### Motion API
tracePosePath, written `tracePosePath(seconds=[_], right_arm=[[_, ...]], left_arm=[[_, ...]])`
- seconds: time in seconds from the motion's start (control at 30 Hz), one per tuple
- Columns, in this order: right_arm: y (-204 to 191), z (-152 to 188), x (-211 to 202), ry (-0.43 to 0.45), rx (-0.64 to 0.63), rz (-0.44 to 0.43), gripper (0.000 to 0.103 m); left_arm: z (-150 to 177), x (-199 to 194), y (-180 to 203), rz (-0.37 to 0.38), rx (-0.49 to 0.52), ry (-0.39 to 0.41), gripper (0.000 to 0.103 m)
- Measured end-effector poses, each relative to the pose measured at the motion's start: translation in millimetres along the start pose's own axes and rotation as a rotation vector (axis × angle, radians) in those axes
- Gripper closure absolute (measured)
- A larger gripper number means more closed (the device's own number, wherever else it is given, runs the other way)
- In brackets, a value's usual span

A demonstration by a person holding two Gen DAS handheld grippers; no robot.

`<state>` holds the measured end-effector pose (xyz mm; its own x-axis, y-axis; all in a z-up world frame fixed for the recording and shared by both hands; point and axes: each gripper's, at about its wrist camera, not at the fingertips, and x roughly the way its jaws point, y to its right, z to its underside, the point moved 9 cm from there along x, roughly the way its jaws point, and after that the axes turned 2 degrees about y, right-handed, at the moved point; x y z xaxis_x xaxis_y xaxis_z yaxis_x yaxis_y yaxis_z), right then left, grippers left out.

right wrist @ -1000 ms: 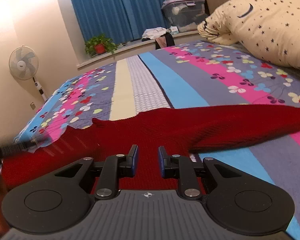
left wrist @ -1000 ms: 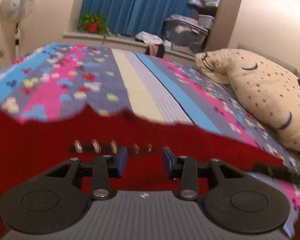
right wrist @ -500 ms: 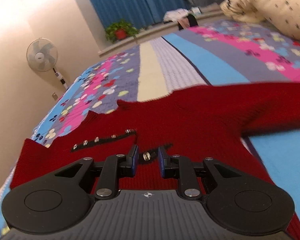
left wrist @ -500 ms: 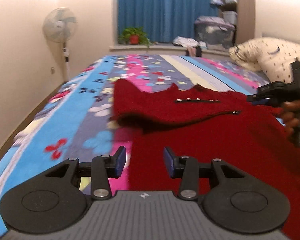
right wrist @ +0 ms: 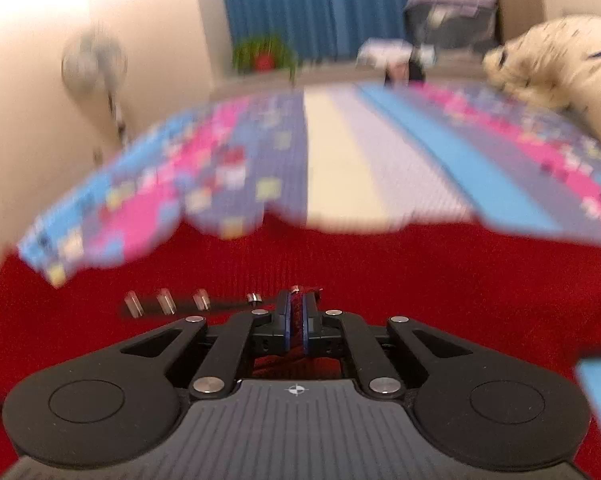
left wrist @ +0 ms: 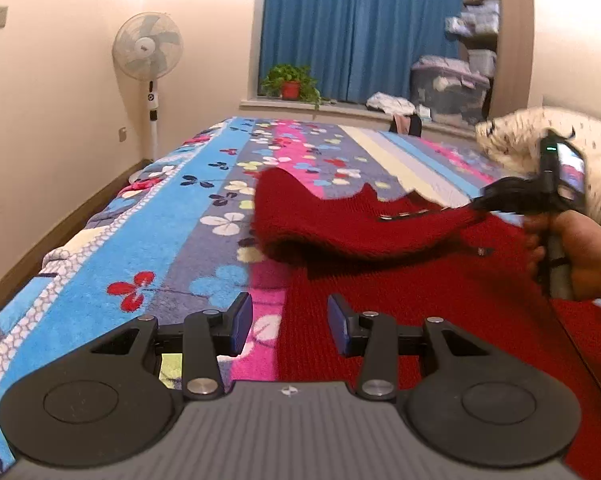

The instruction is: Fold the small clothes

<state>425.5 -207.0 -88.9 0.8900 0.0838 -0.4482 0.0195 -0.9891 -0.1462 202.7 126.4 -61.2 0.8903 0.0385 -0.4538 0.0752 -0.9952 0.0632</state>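
The red sweater (left wrist: 440,280) lies across the lower right of the frame on the patterned bedspread (left wrist: 172,248), one sleeve-side flap lifted and doubled toward the middle. The right gripper (right wrist: 297,316) is pinched tight on a fold of red knit beside the button strip (right wrist: 188,302) — a side fold in hand, I'd say. The left gripper (left wrist: 290,326) hovers agape and empty over the hem edge. Next — lay the flap flat, then release.
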Motion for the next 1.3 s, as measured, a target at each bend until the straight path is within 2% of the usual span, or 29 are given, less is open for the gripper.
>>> tracePosePath(seconds=[0.07,0.1,0.13,0.17,0.23,0.33,0.43,0.53,0.6,0.63,0.73,0.83,0.9,0.97,1.07,1.2,1.3], right_arm=[[24,-22,-21,0.084,0.038,0.097,0.098],[42,-25,-24,0.095,0.059,0.174,0.098],[66,-24,-25,0.080,0.085,0.274,0.098],[82,-18,-20,0.040,0.104,0.324,0.098],[104,-3,-9,-0.056,0.147,0.328,0.098],[111,5,-4,-0.106,0.094,0.315,0.096],[120,-1,-20,-0.072,0.124,0.329,0.086],[121,-10,-44,-0.008,0.121,0.295,0.075],[136,-15,-66,0.038,0.150,0.286,0.062],[152,-14,-78,0.054,0.177,0.286,0.061],[201,-3,-102,0.042,0.258,0.291,0.061],[257,14,-123,0.007,0.320,0.318,0.064],[290,23,-137,0.012,0.349,0.335,0.087],[324,32,-154,0.027,0.398,0.373,0.093],[370,39,-172,0.059,0.501,0.423,0.092],[416,50,-179,0.122,0.668,0.466,0.089],[439,62,-172,0.146,0.794,0.438,0.087]], left_arm=[[-3,1,-2,0.009,-0.040,-0.003,0.057],[-3,1,-2,0.014,-0.049,-0.009,0.057],[-2,1,0,0.020,-0.053,-0.016,0.057],[-2,2,1,0.022,-0.049,-0.021,0.057],[-1,4,5,0.023,-0.033,-0.035,0.057],[5,8,8,0.035,-0.032,-0.074,0.057],[16,18,9,0.046,-0.052,-0.135,0.057],[29,25,11,0.050,-0.055,-0.197,0.057],[37,28,16,0.052,-0.032,-0.236,0.057],[43,29,18,0.050,-0.011,-0.262,0.057],[64,39,25,0.032,0.062,-0.338,0.057],[71,43,29,0.001,0.142,-0.337,0.056],[67,39,31,-0.004,0.159,-0.315,0.056],[65,33,36,0.003,0.181,-0.288,0.056],[68,32,38,-0.004,0.201,-0.293,0.056],[72,37,30,-0.008,0.134,-0.321,0.055],[73,37,28,-0.002,0.108,-0.323,0.054]])
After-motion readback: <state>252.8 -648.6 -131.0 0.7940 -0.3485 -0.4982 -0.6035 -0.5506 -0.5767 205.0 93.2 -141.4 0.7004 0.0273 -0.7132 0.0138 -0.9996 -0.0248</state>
